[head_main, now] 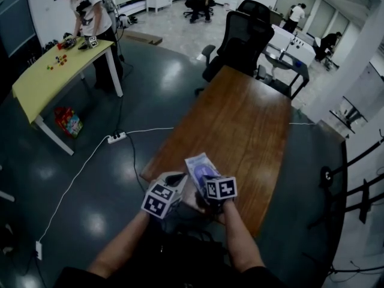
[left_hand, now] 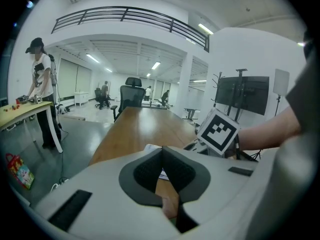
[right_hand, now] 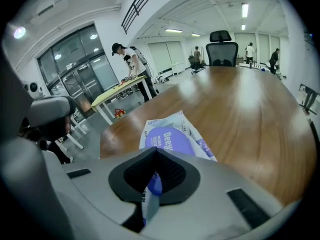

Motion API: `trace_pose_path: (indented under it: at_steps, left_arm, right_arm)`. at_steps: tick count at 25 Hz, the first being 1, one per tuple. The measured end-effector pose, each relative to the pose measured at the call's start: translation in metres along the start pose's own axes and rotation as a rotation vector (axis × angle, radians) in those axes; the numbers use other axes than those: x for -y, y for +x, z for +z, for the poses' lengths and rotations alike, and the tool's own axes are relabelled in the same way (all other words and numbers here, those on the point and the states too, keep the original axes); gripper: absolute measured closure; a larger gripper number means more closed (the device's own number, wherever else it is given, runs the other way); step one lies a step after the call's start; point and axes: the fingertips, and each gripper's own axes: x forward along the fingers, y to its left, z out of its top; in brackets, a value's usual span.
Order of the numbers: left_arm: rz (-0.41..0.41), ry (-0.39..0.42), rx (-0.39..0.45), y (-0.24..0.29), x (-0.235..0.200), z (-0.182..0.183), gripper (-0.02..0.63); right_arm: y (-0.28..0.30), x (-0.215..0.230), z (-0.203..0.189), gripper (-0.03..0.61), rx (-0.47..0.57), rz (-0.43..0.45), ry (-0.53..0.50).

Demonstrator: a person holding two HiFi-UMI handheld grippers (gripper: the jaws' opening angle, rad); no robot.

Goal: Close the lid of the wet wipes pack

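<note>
The wet wipes pack (head_main: pixel 200 166), white with a purple oval lid label, lies at the near end of the wooden table (head_main: pixel 246 116). My right gripper (head_main: pixel 208 181) is at the pack's near end. In the right gripper view the pack (right_hand: pixel 172 135) stretches away from the right gripper (right_hand: pixel 156 155), whose jaws are shut on a purple and white edge of it. My left gripper (head_main: pixel 179 180) sits just left of the pack. In the left gripper view the left gripper (left_hand: pixel 162 152) has its jaws pressed together with nothing seen between them, and a white corner of the pack (left_hand: pixel 151 148) shows just beyond.
A black office chair (head_main: pixel 242 36) stands at the table's far end. On the floor to the left lie a power strip (head_main: pixel 116 138) and its cable. A person works at a yellow table (head_main: pixel 42 80) at the far left, with a toy bag (head_main: pixel 68 122) under it.
</note>
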Motion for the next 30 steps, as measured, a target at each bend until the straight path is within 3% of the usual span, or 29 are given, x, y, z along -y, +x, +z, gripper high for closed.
trace_pose_path:
  at_steps: [6,10,14,25,30]
  left_arm:
    - [-0.018,0.046,-0.002,-0.002,0.006,0.004,0.607]
    - [-0.034,0.062,0.021,-0.015,0.006,0.017,0.607]
    - [-0.083,0.073,0.071,-0.024,0.011,0.034,0.607]
    - [-0.255,0.21,0.234,-0.119,0.02,0.075,0.607]
    - [-0.287,0.236,0.277,-0.169,0.013,0.072,0.607]
  right_arm:
    - [-0.012,-0.009,0.003,0.569,0.083,0.026,-0.052]
    - [-0.044,-0.034,0.013,0.569,0.242,0.078,-0.013]
    - [-0.087,-0.065,0.036,0.569,0.425,0.099,-0.045]
    - [-0.185,-0.163,0.08,0.569,0.776,-0.059,-0.07]
    - [-0.206,-0.223,0.072,0.569,0.836,-0.094,-0.115]
